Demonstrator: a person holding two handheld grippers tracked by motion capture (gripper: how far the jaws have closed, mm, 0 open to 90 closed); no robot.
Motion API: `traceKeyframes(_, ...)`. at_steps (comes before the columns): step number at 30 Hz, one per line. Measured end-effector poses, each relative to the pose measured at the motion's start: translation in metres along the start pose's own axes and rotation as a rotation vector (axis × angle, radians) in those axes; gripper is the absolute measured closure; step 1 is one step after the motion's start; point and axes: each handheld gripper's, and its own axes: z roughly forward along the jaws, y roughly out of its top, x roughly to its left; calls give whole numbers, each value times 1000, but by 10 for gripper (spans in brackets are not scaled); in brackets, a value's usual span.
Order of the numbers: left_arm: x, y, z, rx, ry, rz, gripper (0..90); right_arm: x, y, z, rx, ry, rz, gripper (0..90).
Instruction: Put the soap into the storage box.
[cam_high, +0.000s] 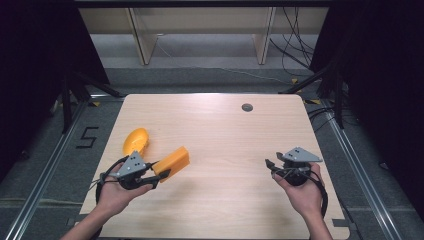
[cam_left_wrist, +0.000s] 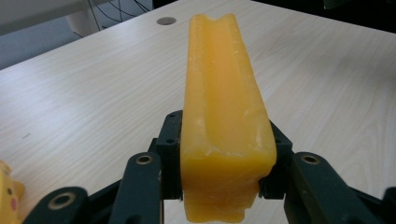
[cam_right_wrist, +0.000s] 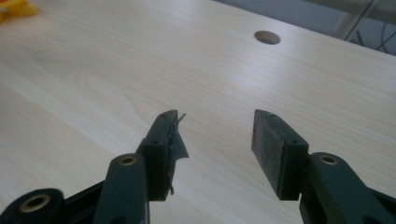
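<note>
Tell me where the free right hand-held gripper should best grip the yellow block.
Probably the block's far end, coming from the right across its long flat sides. The left hand-held gripper clamps the near end, so the rest sticks out free.

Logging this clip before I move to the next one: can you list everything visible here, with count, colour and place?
Block: one, orange-yellow, long with a groove along its top, clamped between the left gripper's jaws over the table's near left.
Rounded toy: one, yellow-orange, lying on the table's left side just beyond the left gripper.
Table: one, light wood.
Hole: one, round, grey, in the tabletop near the far edge.
Floor marking: one, black, shaped like a 5, left of the table.
Cables: several, black, on the floor beyond the far right.
Left gripper: black, shut on the block, held in the left hand.
Right gripper: black, open, nothing between its jaws, held in the right hand.
</note>
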Motion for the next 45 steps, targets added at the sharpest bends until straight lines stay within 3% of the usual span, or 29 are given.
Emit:
traceKeyframes(3, 5, 0, -3, -14, 16, -17, 602, 1, -2, -1, -12, -16, 30, 516)
traceKeyframes(4, 6, 0, -4, -12, 26, -21, 602, 3, -2, -2, -5, -25, 62, 515)
traceKeyframes(5, 8, 0, -4, -15, 32, -36, 602, -1, -3, -1, -27, -37, 21, 512)
traceKeyframes(6, 10, -1, -5, -17, 48, -50, 602, -1, -3, -1, -23, -36, 19, 512)
traceKeyframes(12, 16, 1, -9, -38, 101, -90, 602, -1, -5, 1, -3, -24, 31, 505)
traceKeyframes(13, 17, 1, -10, -34, 118, -96, 602, 1, -6, 0, 16, -25, 58, 505)
traceKeyframes(15, 20, 1, -11, -40, 142, -112, 602, 0, -6, 1, 5, -34, 36, 504)
traceKeyframes(18, 25, 0, -12, -43, 180, -142, 602, 1, -6, 0, 12, -32, 56, 504)
traceKeyframes(20, 27, 0, -12, -51, 194, -158, 602, -1, -5, 0, 0, -41, 42, 504)
traceKeyframes(32, 39, 0, -18, -67, 282, -211, 602, -4, -7, 1, 0, -34, 36, 502)
traceKeyframes(39, 50, 4, -21, -80, 368, -243, 602, -6, -7, 0, -3, -50, 37, 500)
traceKeyframes(40, 53, 4, -21, -84, 386, -251, 603, -4, -8, 0, 11, -43, 64, 500)
traceKeyframes(43, 60, 3, -22, -79, 432, -269, 602, -4, -8, 1, 13, -47, 64, 500)
traceKeyframes(45, 63, 2, -22, -81, 438, -273, 602, -4, -8, 0, 16, -44, 69, 499)
